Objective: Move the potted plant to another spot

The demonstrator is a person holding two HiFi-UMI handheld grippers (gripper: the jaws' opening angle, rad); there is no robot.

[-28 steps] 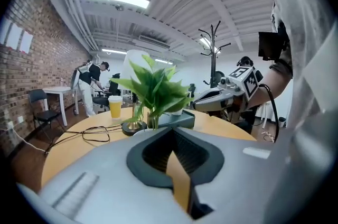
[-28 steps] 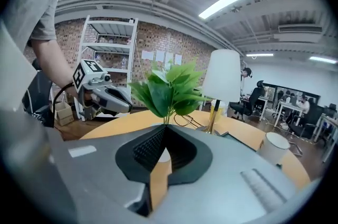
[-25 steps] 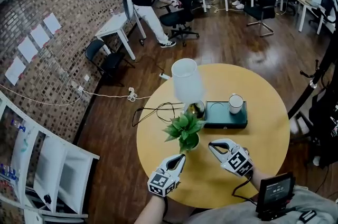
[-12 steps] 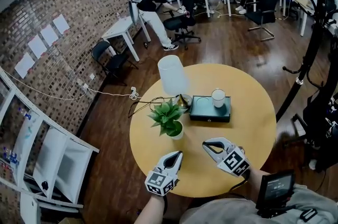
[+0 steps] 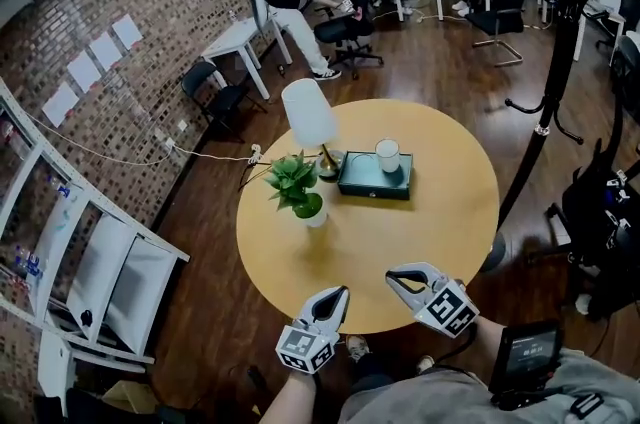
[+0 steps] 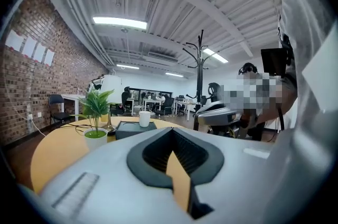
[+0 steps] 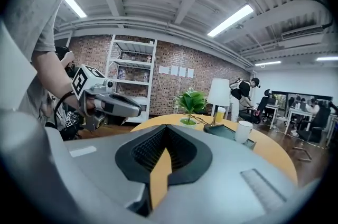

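Observation:
The potted plant (image 5: 295,188), green leaves in a small white pot, stands on the round yellow table (image 5: 400,242) at its far left, beside the white lamp (image 5: 308,116). Both grippers hover at the table's near edge, well short of the plant. My left gripper (image 5: 341,293) is shut and holds nothing. My right gripper (image 5: 392,278) is also shut and empty. In the left gripper view the plant (image 6: 96,112) shows far off to the left beyond the shut jaws (image 6: 173,165). The right gripper view has the plant (image 7: 191,103) ahead past its shut jaws (image 7: 161,165).
A dark teal box (image 5: 375,178) with a white cup (image 5: 387,155) on it lies right of the lamp. Cables (image 5: 255,174) trail off the table's far left edge. A black coat rack (image 5: 553,22) stands at the right, white shelving (image 5: 95,262) at the left. People and desks fill the back.
Both grippers have drawn back from the plant to the table's near edge, still shut. The plant now stands far ahead of them on the table.

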